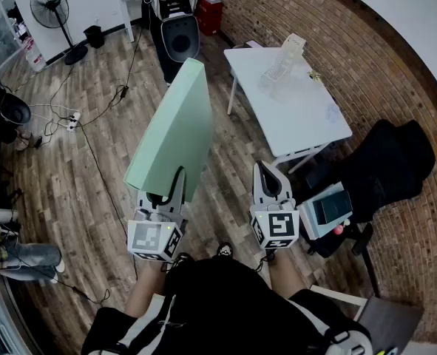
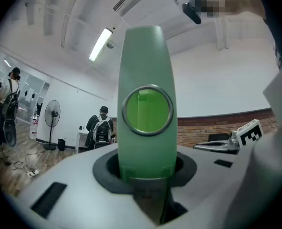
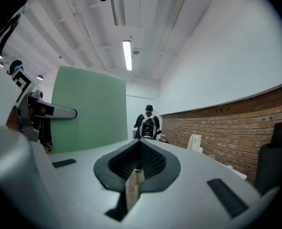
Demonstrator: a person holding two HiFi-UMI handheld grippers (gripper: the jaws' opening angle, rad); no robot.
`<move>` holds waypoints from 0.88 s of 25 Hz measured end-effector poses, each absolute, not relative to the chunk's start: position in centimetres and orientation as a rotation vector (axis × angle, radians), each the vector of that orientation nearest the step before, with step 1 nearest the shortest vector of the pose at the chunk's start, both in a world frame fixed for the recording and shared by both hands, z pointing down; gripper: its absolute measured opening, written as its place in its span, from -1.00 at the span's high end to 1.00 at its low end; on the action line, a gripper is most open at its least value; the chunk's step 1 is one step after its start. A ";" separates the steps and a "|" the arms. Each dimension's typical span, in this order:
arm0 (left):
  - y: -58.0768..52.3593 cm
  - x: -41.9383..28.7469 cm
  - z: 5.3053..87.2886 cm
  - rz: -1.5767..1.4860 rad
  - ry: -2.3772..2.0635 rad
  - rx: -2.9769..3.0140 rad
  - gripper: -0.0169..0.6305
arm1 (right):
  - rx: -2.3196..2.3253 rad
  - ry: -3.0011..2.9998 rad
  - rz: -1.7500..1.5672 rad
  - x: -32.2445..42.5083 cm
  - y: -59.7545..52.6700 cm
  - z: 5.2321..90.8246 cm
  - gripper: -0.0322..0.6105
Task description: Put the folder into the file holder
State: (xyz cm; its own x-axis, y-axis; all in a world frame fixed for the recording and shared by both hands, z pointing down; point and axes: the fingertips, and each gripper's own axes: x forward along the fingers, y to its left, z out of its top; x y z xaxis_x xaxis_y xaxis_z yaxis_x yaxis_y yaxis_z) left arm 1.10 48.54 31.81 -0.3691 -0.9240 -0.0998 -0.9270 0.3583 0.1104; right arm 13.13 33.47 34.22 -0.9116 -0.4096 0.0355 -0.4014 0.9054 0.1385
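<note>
Although the clear file holder [image 1: 281,66] stands on the white bench [image 1: 310,120] at the upper right of the head view, the green folder [image 1: 175,124] is not in it. The folder is carried in the air over the wooden floor [image 1: 92,168], well apart from the bench.

Left hand-held gripper [image 1: 166,191]: jaws part-way apart and clamped on the lower end of the folder, one jaw against each cover beside the spine. In the left gripper view the spine faces the camera and rises from between the jaws, with its metal-rimmed finger hole [image 2: 147,109] at mid-frame. The rest of the folder stands clear of the gripper, unsupported by anything else.

Right hand-held gripper [image 1: 268,174]: jaws brought together, nothing between them. It is held just to the right of the folder without touching it. Its own view shows the ribbed pads meeting and, to the left, the flat green cover of the folder with the left gripper's jaw laid against it.

Surroundings: a black chair [image 1: 384,168] sits beside the bench against the brick wall. A standing fan [image 1: 49,9] is at the far left. A person with a backpack [image 3: 148,123] stands at the far end of the room, back turned.
</note>
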 end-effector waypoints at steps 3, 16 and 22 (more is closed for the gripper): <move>49.2 0.5 31.9 0.237 2.568 -1.758 0.54 | 0.630 -3.016 -0.175 12.4 34.3 34.4 0.88; 54.7 -2.5 33.2 0.248 2.568 -1.806 0.54 | 0.651 -2.981 -0.146 9.7 39.8 36.8 0.88; 54.2 -3.8 34.9 0.264 2.593 -1.845 0.55 | 0.665 -2.920 -0.137 9.3 39.2 38.7 0.88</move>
State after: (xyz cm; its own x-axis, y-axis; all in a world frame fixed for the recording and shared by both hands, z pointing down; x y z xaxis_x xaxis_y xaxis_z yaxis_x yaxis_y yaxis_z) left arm -3.78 54.24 34.91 -0.3316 -0.9419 -0.0533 -0.9333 0.3192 0.1644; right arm 9.28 39.21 38.65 -0.8917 -0.4366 0.1194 -0.4235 0.8979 0.1201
